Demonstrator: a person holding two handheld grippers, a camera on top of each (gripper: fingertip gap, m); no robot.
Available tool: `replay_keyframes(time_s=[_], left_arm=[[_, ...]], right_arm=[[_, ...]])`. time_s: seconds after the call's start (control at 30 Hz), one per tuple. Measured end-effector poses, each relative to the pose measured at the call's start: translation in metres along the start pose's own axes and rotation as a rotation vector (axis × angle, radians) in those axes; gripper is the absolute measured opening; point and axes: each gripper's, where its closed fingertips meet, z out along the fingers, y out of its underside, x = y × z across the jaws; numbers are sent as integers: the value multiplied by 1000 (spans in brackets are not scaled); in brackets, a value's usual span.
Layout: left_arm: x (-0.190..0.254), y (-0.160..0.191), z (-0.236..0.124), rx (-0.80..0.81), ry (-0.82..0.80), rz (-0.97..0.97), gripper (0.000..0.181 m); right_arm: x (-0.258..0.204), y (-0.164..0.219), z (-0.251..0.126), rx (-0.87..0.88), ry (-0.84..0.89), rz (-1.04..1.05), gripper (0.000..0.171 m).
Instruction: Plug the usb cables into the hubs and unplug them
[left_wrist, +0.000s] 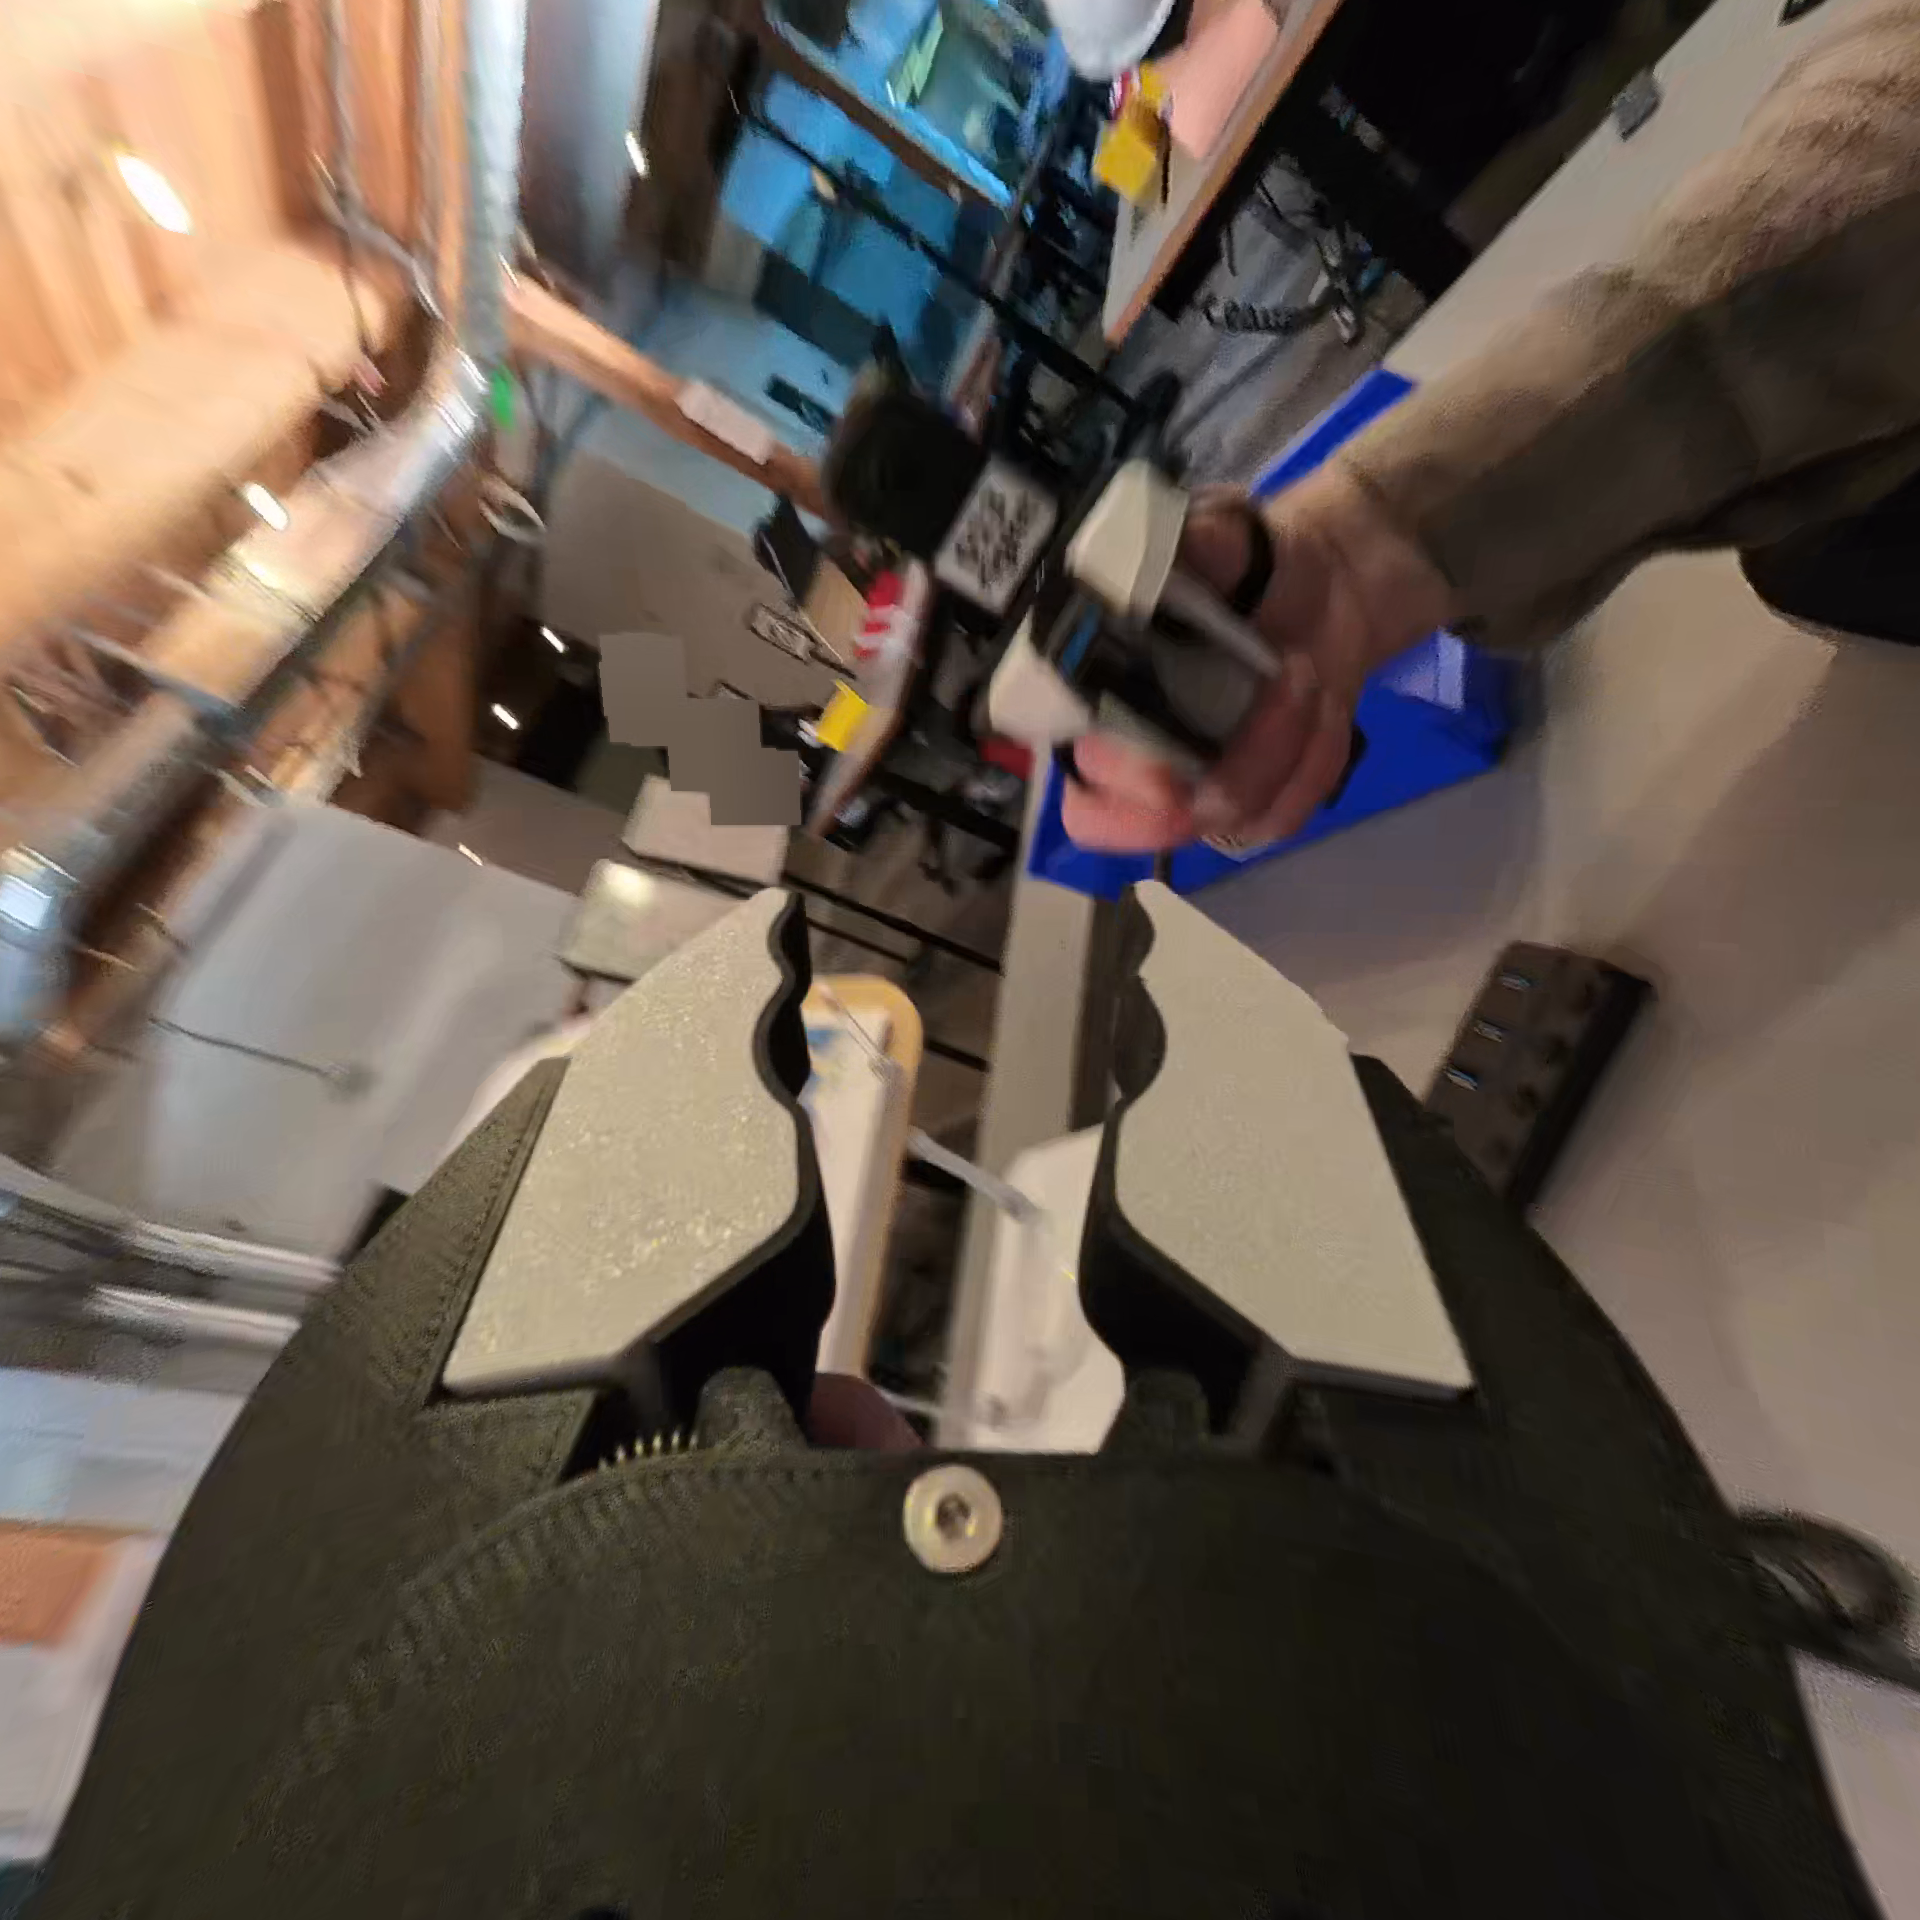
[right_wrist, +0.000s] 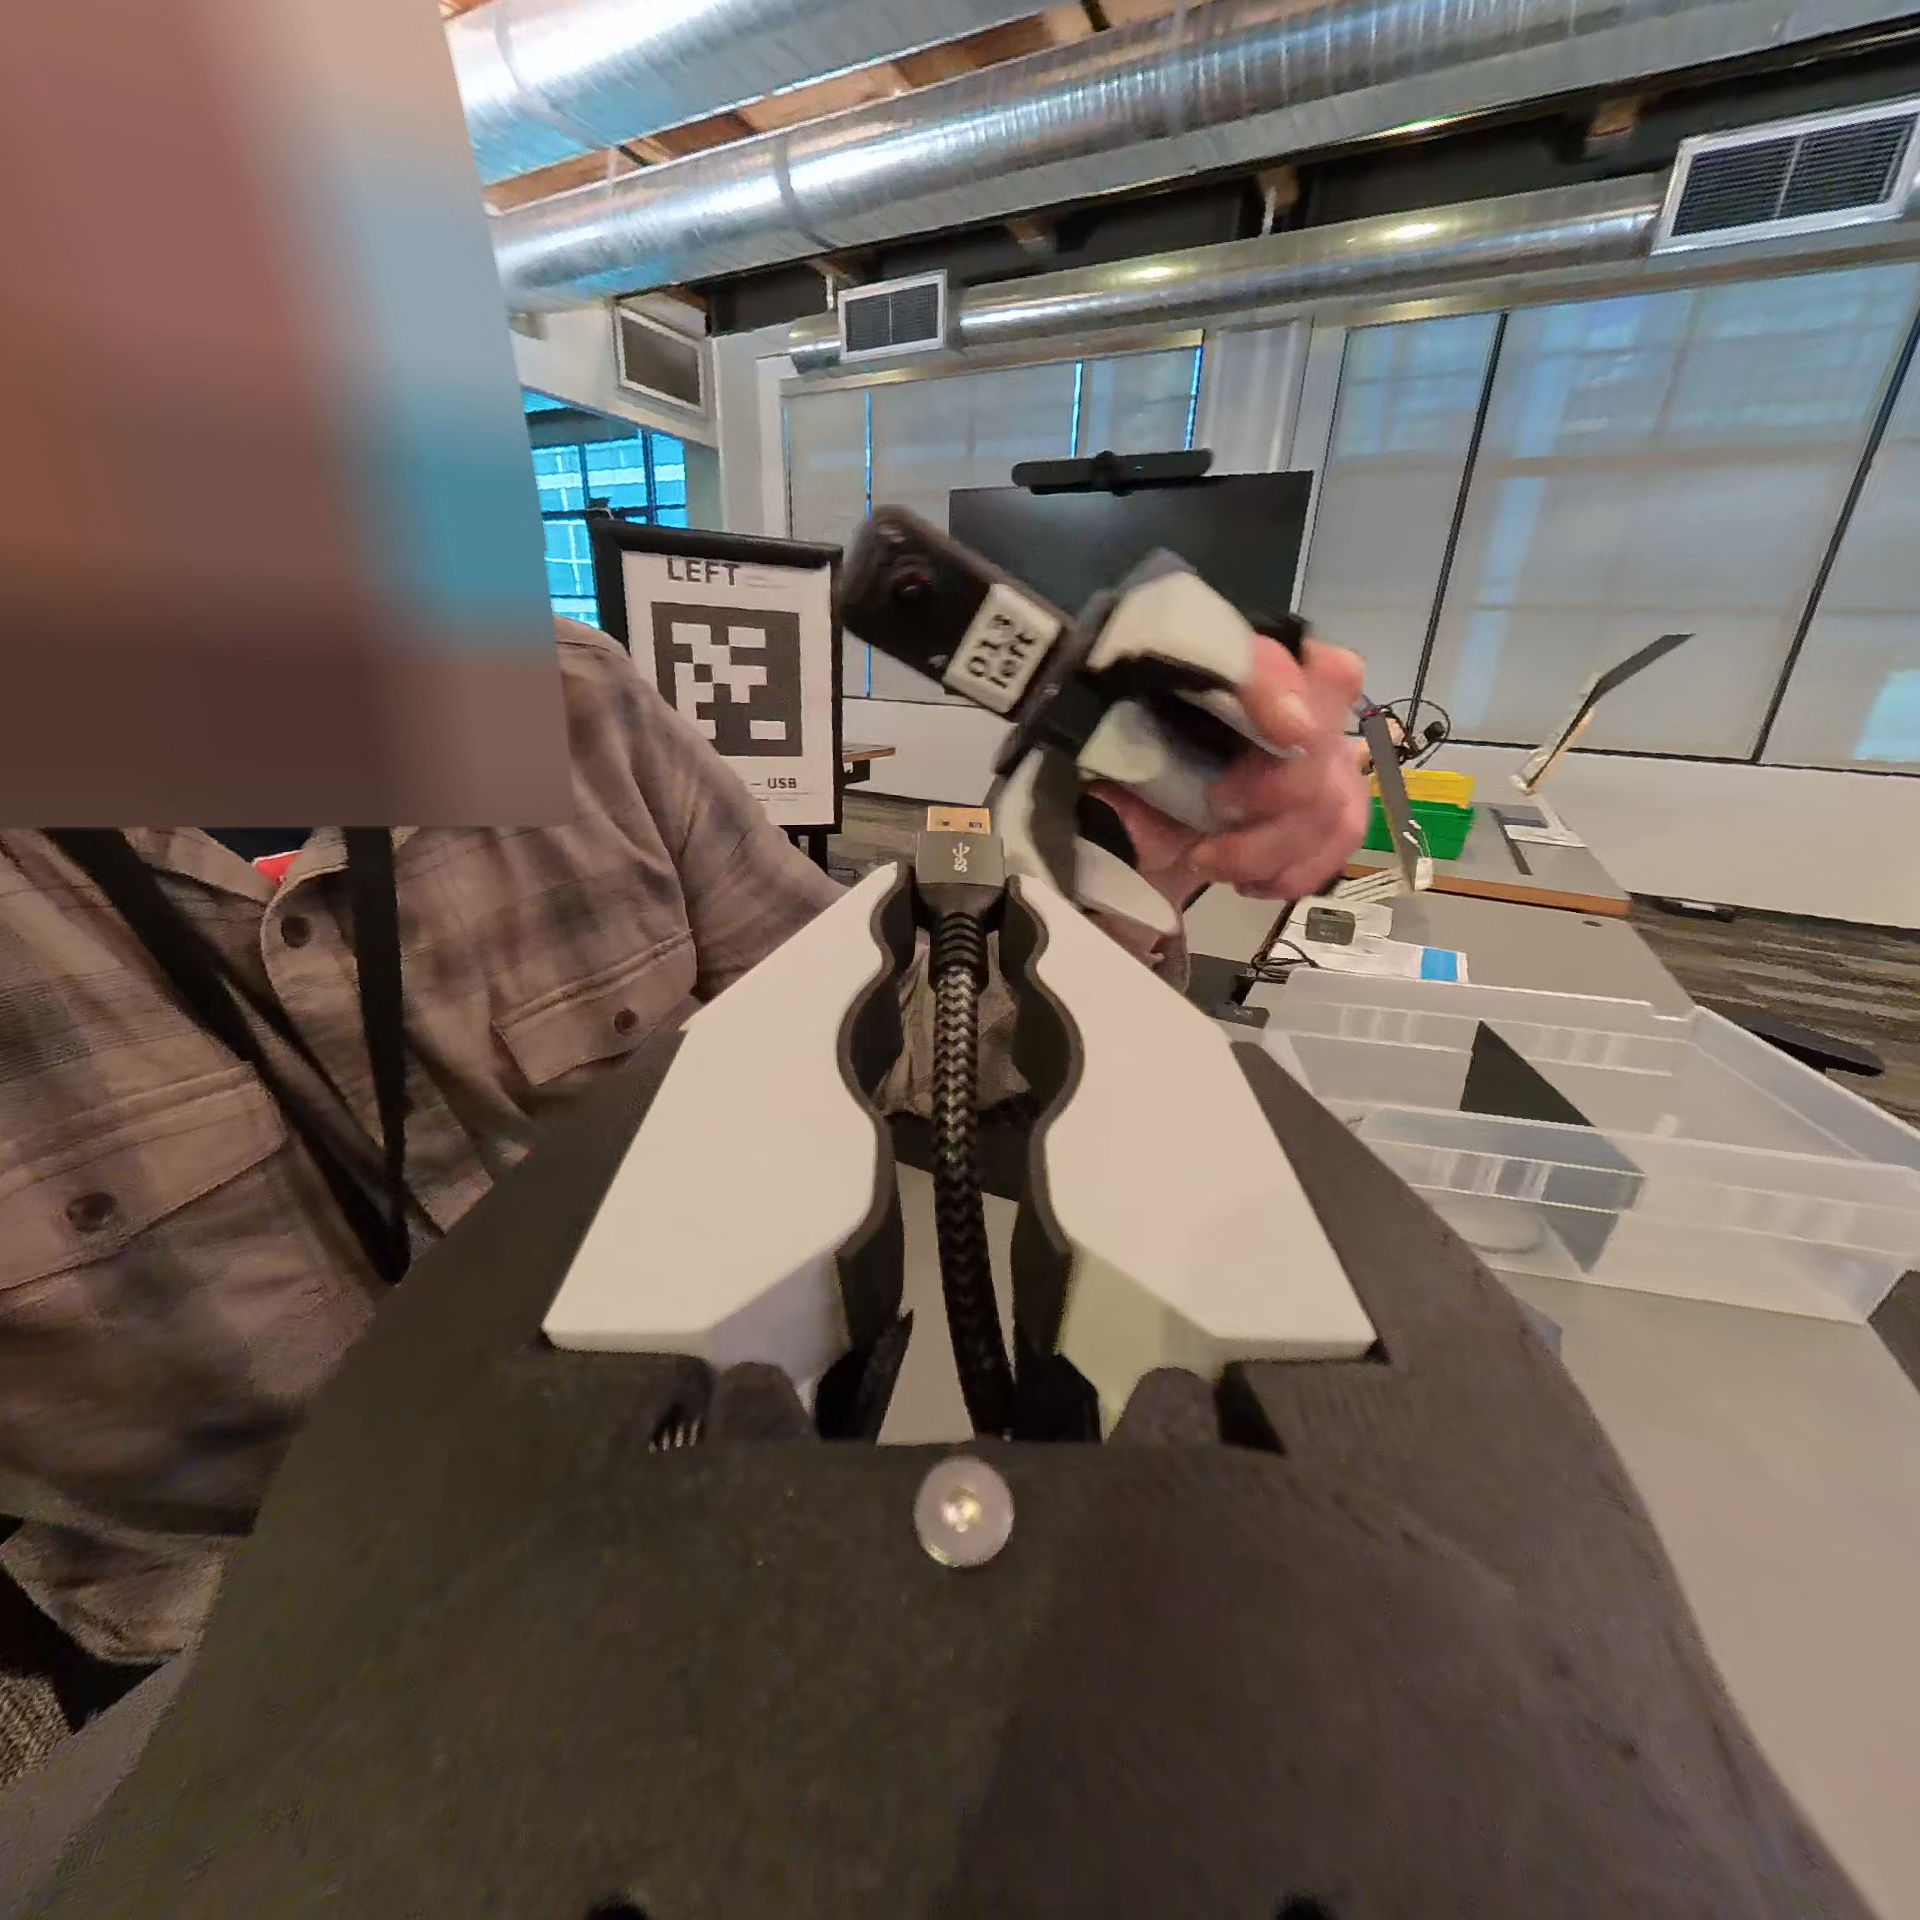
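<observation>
Right gripper (right_wrist: 961, 894) has the left gripper (right_wrist: 1101, 727) just ahead blocking it; room opens rightward above the clear bins (right_wrist: 1662, 1174).

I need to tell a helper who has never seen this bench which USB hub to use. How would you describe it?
Start at the pale tabletop in the left wrist view, past the blue bin. The hub is the black block lying beside the open left gripper. A row of blue-lit ports along its face sets it apart.
</observation>
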Motion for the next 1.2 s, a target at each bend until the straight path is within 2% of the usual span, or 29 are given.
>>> replay_keyframes(time_s=[0.03, 0.13, 0.23, 0.43, 0.5, 0.67, 0.97, 1.1, 1.2], left_arm=[[3, 21, 3, -45, 51, -67, 59], [31, 83, 16, -167, 225, -229, 67], [71, 146, 34, -334, 350, -257, 74], [146, 211, 57, -520, 556, -273, 88], [158, 226, 61, -535, 575, -315, 90], [168, 229, 75, -503, 624, -316, 83], [192, 218, 82, -495, 995, -449, 61], [193, 218, 84, -497, 1006, -448, 58], [189, 221, 79, -536, 974, -376, 57]], right_arm=[[2, 1, -1, 0, 6, 2, 13], [7, 8, -2, -14, 23, 8, 13], [11, 12, -4, -20, 39, 6, 14], [11, 9, -10, -12, 45, -7, 14], [10, 7, -12, -9, 45, -12, 14], [5, 3, -12, -21, 37, -32, 14], [4, 0, -16, -20, 36, -44, 14], [2, -2, -17, -27, 38, -53, 14], [3, -5, -21, -27, 51, -63, 13]])
